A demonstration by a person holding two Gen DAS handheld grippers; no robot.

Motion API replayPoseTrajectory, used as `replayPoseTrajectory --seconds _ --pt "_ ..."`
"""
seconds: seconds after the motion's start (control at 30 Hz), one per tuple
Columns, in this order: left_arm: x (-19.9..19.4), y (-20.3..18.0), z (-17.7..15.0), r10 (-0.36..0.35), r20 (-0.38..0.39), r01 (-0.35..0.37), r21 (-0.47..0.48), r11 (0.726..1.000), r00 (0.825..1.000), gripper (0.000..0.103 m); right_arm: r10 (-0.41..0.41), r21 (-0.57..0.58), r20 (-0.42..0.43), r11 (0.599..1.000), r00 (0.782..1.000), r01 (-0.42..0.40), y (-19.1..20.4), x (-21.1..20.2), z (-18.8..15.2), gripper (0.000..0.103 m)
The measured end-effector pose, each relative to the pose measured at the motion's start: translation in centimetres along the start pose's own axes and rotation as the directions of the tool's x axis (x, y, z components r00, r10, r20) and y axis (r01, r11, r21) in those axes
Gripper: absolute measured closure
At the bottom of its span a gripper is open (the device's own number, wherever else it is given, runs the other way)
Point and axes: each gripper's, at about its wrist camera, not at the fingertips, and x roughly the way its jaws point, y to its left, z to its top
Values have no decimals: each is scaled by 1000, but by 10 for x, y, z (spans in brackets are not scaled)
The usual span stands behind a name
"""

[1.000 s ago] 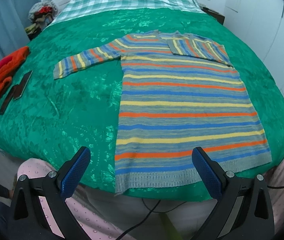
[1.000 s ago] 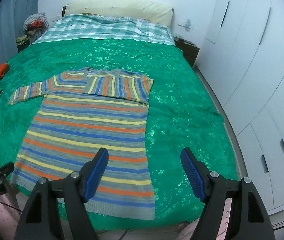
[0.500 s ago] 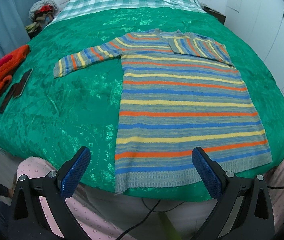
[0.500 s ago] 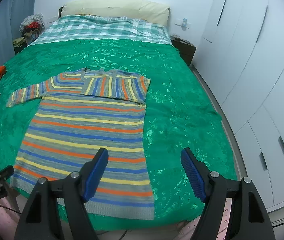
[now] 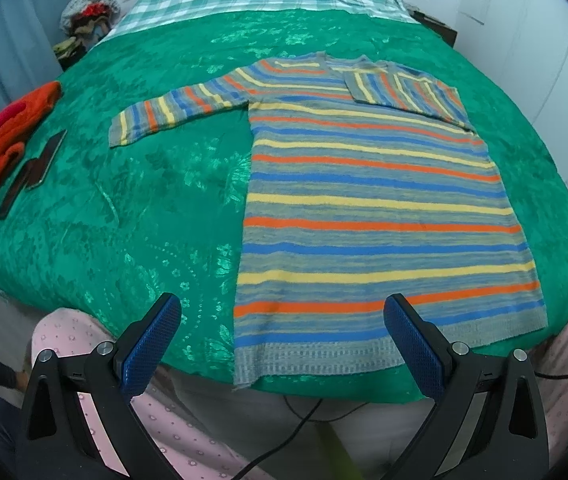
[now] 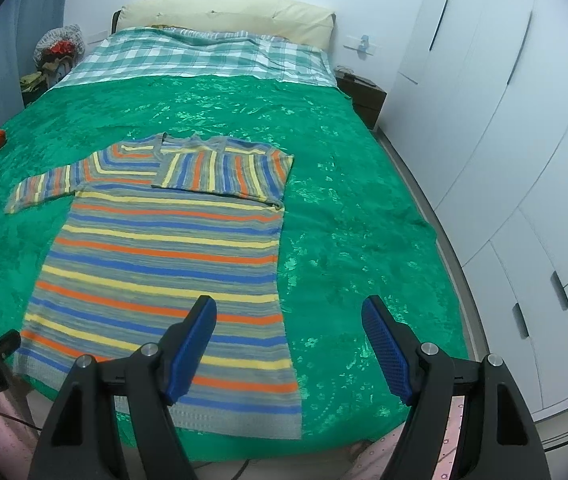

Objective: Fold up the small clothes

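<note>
Left wrist view: the left gripper (image 5: 282, 336) hangs above the foot of the bed, its blue-padded jaws spread wide with nothing between them. The striped knitted sweater in grey, blue, yellow and orange (image 5: 372, 208) lies flat on the green patterned bedspread (image 5: 164, 184), hem toward six o'clock and neckline toward twelve. One sleeve is already folded across the chest at about one o'clock; the other sleeve (image 5: 176, 112) stretches out toward ten o'clock, unfolded. An orange knitted garment (image 5: 8, 132) sits at the bed's nine o'clock edge, well apart.

Right wrist view: the right gripper (image 6: 288, 346) also has its jaws wide apart and empty, poised over the sweater's hem corner at six o'clock. The spread sleeve shows at nine o'clock.

Judged from this, the sleeve-folding step is half done. The next move likely calls for the left gripper to reach to the free cuff, pinch it, and carry it across the chest onto the folded sleeve.
</note>
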Motion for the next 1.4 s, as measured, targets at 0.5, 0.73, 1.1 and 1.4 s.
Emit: replayPoseTrajectory --seconds 0.5,0.73,1.1,1.4 --pt "8 7 2 6 -25 -6 -17 1000 1000 1 -14 -5 -4 1000 1000 14 1 3 6 28" --pt "13 9 3 4 -33 -4 -22 1000 999 1 -14 -7 -5 1000 1000 14 2 4 7 28" --pt "67 115 51 -56 -93 28 -281 959 994 1 65 -8 -32 998 997 -65 16 16 2 28" --pt "157 264 154 -22 -65 -15 -514 858 998 2 115 -50 -84 992 990 -119 42 34 -5 28"
